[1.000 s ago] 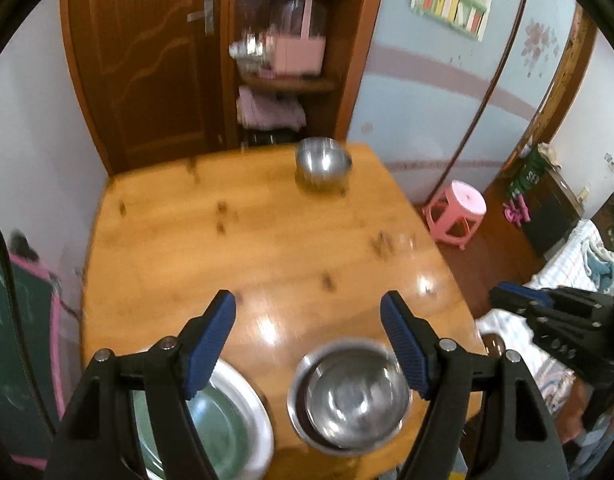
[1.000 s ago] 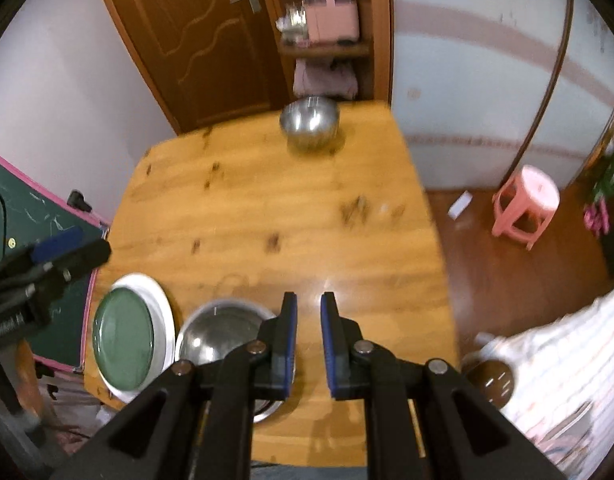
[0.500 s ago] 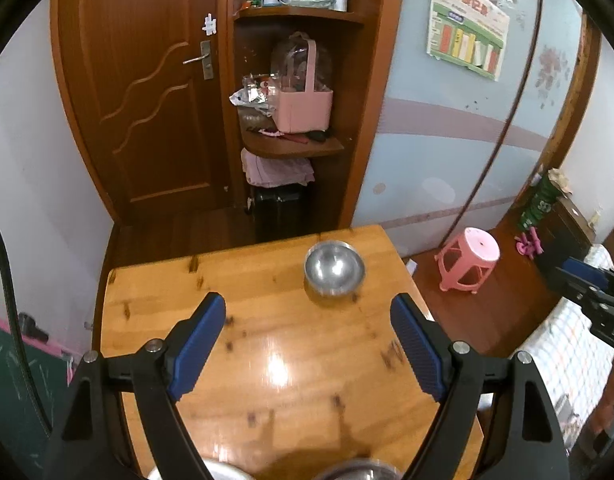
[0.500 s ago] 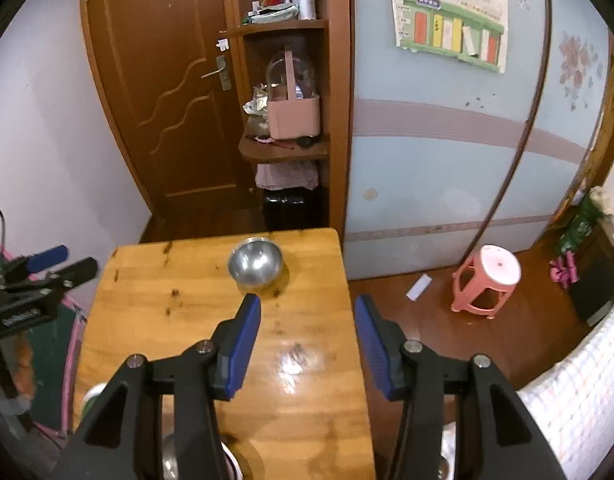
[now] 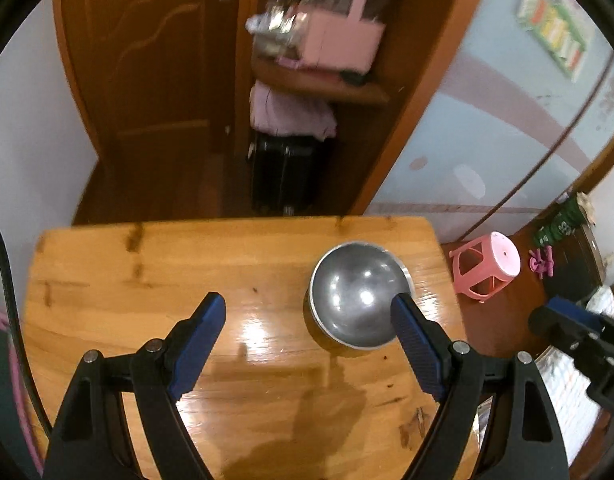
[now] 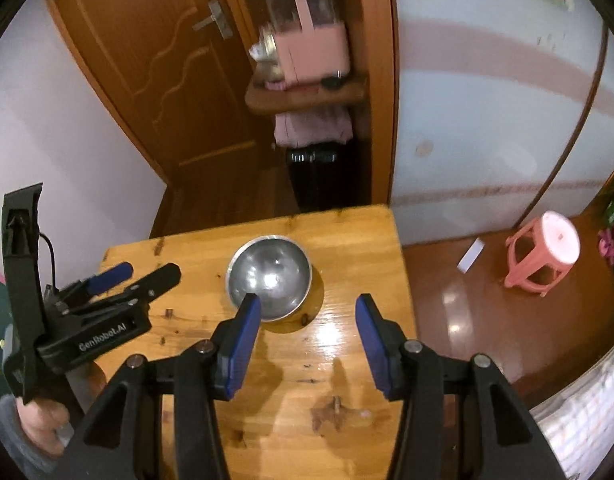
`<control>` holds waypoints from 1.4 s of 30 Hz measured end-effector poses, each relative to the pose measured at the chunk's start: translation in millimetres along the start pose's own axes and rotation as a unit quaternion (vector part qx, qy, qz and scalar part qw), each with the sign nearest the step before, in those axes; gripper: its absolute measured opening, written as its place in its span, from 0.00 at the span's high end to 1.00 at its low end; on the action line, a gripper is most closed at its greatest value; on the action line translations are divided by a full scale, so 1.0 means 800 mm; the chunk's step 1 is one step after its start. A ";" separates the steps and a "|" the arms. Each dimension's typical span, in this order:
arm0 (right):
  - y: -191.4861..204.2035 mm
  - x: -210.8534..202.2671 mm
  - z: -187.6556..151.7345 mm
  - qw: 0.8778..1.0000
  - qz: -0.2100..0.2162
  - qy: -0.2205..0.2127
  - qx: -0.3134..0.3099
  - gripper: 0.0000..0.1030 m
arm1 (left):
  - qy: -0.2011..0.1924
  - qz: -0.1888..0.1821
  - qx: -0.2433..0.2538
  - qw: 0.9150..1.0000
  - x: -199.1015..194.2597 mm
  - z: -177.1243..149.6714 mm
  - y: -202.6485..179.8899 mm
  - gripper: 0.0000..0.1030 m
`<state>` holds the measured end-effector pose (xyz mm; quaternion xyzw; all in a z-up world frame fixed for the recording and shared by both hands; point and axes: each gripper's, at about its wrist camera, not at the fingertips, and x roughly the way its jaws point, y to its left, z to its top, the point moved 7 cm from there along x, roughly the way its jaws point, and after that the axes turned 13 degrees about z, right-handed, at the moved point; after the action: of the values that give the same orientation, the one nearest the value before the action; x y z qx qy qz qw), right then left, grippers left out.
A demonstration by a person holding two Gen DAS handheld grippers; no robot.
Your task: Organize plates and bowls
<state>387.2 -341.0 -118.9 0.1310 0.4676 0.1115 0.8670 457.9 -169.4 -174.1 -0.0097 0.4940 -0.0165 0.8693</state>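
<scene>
A steel bowl (image 5: 357,294) stands tilted near the far right corner of the wooden table (image 5: 167,272); it also shows in the right wrist view (image 6: 269,276). My left gripper (image 5: 307,328) is open and empty, its right finger just in front of the bowl's right rim. My right gripper (image 6: 309,328) is open and empty, its left finger at the bowl's near rim. The left gripper also shows in the right wrist view (image 6: 119,280), to the left of the bowl. No plates are in view.
A brown door (image 6: 155,60) and a shelf with a pink basket (image 6: 311,52) stand behind the table. A pink stool (image 6: 543,256) stands on the floor to the right. The table's far edge and right edge are close to the bowl.
Both grippers have moved forward across the table to the far steel bowl. The right gripper went from shut to open. The near bowl and plate have dropped out of view.
</scene>
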 end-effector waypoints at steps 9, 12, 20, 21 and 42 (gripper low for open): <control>-0.038 0.124 -0.012 0.996 0.024 0.062 0.065 0.52 | 0.054 -0.020 -0.043 0.997 0.100 -0.023 -0.009 0.26; -0.043 0.144 -0.015 0.995 0.022 0.070 0.072 0.54 | 0.070 -0.025 -0.047 0.996 0.122 -0.032 -0.013 0.35; -0.055 0.181 -0.023 0.990 0.030 0.095 0.096 0.82 | 0.116 -0.051 -0.091 0.988 0.164 -0.050 -0.022 0.65; -0.056 0.182 -0.024 0.990 0.033 0.096 0.100 0.89 | 0.121 -0.053 -0.091 0.987 0.167 -0.051 -0.023 0.68; -0.006 0.077 -0.059 0.992 0.025 0.088 0.085 0.93 | 0.119 -0.072 -0.032 0.990 0.028 -0.077 -0.025 0.92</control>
<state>381.0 -320.4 -193.1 0.2055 0.5467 0.1044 0.8050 416.2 -190.5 -224.3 -0.0712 0.5920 -0.0642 0.8002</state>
